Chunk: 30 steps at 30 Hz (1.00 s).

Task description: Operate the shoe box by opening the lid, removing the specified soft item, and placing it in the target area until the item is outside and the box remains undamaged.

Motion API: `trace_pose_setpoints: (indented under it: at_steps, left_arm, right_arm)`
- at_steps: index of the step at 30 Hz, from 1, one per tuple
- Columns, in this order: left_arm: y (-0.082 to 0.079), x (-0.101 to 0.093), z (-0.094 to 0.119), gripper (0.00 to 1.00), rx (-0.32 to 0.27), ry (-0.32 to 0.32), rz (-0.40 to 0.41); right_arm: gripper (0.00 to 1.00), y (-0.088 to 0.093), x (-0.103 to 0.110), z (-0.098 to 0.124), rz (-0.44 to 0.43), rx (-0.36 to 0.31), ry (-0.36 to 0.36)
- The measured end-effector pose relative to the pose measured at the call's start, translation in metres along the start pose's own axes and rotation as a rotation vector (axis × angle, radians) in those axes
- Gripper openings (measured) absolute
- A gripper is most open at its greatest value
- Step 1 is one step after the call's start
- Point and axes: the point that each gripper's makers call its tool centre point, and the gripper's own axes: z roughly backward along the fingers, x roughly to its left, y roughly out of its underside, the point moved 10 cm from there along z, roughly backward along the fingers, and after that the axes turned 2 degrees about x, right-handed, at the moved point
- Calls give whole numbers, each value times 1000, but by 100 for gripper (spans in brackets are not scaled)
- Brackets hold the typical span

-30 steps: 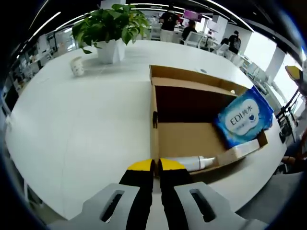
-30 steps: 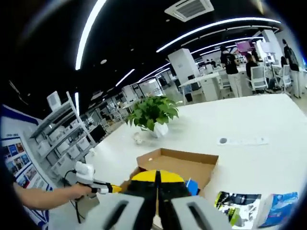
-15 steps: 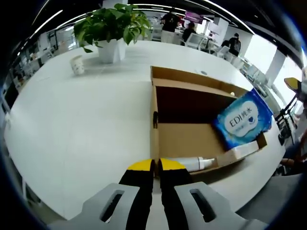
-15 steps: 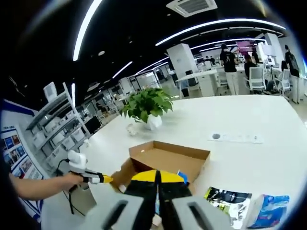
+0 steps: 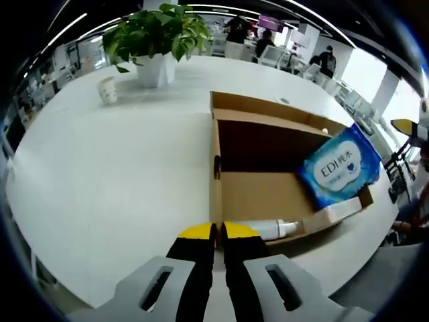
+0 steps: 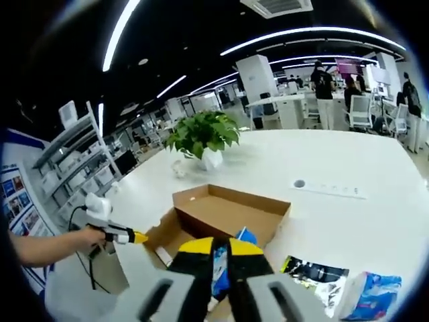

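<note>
Open-plan office, strip lights overhead, large white table (image 5: 100, 174) in foreground. Potted plant (image 5: 155, 40) and paper cup (image 5: 108, 91) at far side of table; people standing and seated at desks beyond. Cardboard box (image 5: 268, 168) open on table, lid folded back. Blue wipes pack (image 5: 340, 166) leaning against box's right wall, printed "EDI" plus Chinese characters too small to read. White tube (image 5: 268, 229) lying along box's near wall. Left gripper (image 5: 216, 231): jaws together, yellow tips nearly touching, nothing held, hovering just short of box's near corner, wipes pack ahead and to the right. Right gripper (image 6: 221, 247): jaws slightly parted, narrow gap, nothing gripped; wipes pack (image 6: 231, 258) visible through the gap, just beyond the tips, inside box (image 6: 221, 218). Left gripper (image 6: 117, 233) seen in right gripper view, held in a hand (image 6: 84, 236) at box's left corner. Dark printed pouch (image 6: 312, 272) and blue pack (image 6: 372, 295) on table right of box; writing unreadable. White strip (image 6: 328, 188) farther back.
</note>
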Motion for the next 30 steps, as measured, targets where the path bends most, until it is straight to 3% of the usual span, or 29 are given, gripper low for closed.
trace_pose_setpoints:
  at_steps: [12,30]
  left_arm:
    - [-3,8,-6,1,4,0,1]
    - [-2,2,-3,1,10,-5,-8]
  right_arm:
    - [18,16,-18,-25,6,62,40]
    - [20,32,-21,-54,28,139,79]
